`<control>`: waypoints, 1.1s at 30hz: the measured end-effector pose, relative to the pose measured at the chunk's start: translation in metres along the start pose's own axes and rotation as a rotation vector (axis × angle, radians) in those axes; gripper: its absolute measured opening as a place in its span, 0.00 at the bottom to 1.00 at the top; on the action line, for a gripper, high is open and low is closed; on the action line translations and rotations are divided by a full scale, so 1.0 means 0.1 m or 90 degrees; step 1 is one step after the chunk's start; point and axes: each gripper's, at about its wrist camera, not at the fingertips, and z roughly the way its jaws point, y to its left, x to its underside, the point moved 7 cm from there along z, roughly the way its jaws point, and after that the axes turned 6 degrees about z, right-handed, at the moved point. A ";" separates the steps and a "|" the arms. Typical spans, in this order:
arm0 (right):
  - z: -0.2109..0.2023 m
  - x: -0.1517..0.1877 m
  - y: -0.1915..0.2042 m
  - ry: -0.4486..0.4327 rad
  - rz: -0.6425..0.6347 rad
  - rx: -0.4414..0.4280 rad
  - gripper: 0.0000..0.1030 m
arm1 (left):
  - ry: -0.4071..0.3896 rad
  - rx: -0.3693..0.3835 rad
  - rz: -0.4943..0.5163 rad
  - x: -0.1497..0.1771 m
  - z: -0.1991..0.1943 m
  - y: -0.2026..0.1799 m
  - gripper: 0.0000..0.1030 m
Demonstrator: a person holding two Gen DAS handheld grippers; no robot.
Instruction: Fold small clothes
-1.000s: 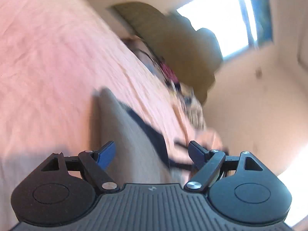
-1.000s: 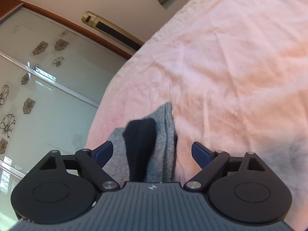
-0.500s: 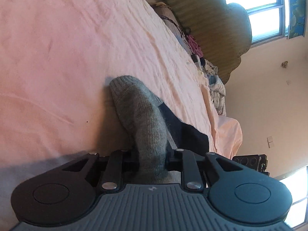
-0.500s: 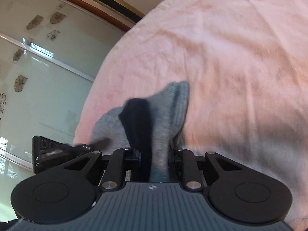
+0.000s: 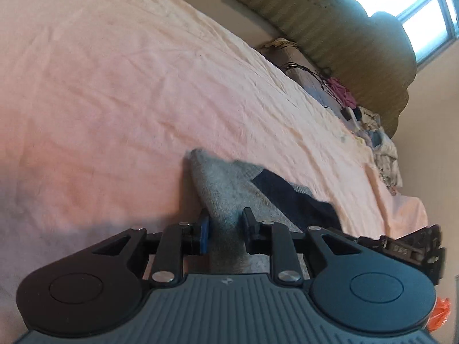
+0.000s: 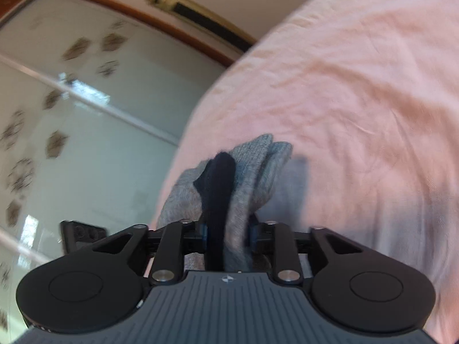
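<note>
Both grippers are tilted low over the pink bedsheet [image 5: 129, 86]. The left gripper [image 5: 225, 229] pinches the grey sock [image 5: 221, 200] at 1 end, and the right gripper [image 6: 226, 233] clamps its other end, black patch included.

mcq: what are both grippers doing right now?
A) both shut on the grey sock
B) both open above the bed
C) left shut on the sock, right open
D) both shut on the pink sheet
A: the left gripper has its fingers pinched on the grey sock, and the right gripper is likewise clamped on the same sock, over the pink sheet.
</note>
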 end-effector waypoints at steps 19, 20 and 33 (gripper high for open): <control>-0.73 1.42 0.03 0.130 -0.070 -0.019 0.24 | 0.103 0.103 0.038 1.22 -0.31 -0.49 0.15; -0.74 1.46 0.08 0.130 -0.077 -0.028 0.24 | 0.102 0.082 0.059 1.21 -0.34 -0.46 0.15; -1.01 0.71 0.41 -0.042 -0.043 -0.085 0.59 | -0.091 -0.083 0.347 1.02 -0.72 -1.16 0.74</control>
